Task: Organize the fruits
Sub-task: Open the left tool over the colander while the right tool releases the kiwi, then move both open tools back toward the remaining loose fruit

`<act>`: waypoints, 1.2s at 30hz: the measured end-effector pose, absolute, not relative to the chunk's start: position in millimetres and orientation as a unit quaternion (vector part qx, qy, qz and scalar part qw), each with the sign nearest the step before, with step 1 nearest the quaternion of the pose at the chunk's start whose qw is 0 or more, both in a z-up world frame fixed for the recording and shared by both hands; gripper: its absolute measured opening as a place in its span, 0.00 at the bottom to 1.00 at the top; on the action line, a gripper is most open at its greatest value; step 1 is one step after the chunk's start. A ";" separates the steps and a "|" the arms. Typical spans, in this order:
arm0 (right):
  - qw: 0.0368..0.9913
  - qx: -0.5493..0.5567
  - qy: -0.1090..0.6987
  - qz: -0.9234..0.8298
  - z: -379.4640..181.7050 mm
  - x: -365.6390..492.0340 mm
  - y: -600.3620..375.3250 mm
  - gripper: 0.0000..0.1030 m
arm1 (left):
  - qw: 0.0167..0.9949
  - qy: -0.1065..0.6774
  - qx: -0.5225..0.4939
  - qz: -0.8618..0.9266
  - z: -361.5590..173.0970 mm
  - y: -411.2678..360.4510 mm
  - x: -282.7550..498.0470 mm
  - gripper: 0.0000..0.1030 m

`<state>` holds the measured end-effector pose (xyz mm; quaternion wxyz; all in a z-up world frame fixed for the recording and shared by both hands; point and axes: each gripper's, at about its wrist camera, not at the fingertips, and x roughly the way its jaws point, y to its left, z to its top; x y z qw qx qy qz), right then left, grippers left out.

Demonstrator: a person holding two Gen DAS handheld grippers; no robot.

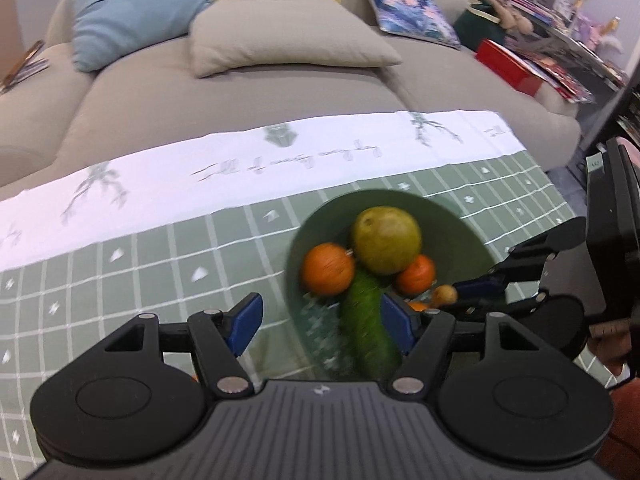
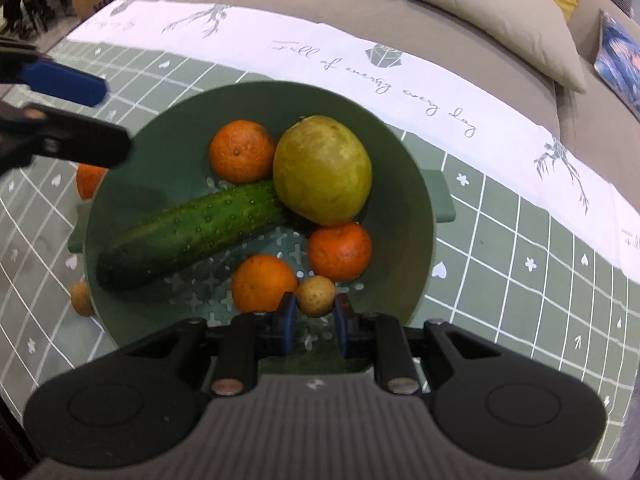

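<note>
A green bowl point(image 2: 400, 152) sits on the surface point(image 2: 500, 248), which is covered by a green checked cloth with a white printed border. All places below are given from this bowl.

Inside it lie a cucumber point(image 2: 192, 236), stretched from the near-left wall toward the middle, a large yellow-green fruit point(image 2: 322, 170) at the far right touching the cucumber's end, and three oranges — one at the far side point(image 2: 241, 151) beside the big fruit, one at the right point(image 2: 340, 251) just under that fruit, and one at the near side point(image 2: 264, 282).

The right gripper point(image 2: 315, 322) hangs over the bowl's near rim, pointing steeply down, its blue pads clenched on a small brownish round fruit point(image 2: 316, 295) that sits just beside the near orange.

The left gripper point(image 1: 320, 322) is over the bowl's left side with its jaws spread wide and nothing between the pads; in its own view the cucumber's near end shows in the gap, lower down in the bowl.

Outside the bowl, just past its left wall, another orange point(image 2: 90, 180) rests on the cloth, and a second small brown fruit point(image 2: 82, 298) lies against the near-left wall. Beyond the bowl's far side stands a beige sofa point(image 1: 240, 92) with cushions point(image 1: 288, 36).
</note>
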<state>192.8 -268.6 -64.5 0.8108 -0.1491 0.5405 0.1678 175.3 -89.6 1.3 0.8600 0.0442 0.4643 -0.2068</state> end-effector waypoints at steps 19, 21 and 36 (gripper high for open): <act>0.820 -0.171 0.524 0.157 -51.3 183.0 -261.3 0.17 | 0.867 0.466 0.028 -0.176 7.9 -42.8 130.7 0.76; 0.829 -0.157 0.514 0.155 -40.0 174.5 -263.0 0.19 | 0.870 0.460 0.031 -0.178 11.8 -40.4 123.7 0.76; 0.894 0.012 0.432 0.118 14.7 81.7 -254.9 0.29 | 0.886 0.425 0.031 -0.182 23.5 -16.2 68.7 0.76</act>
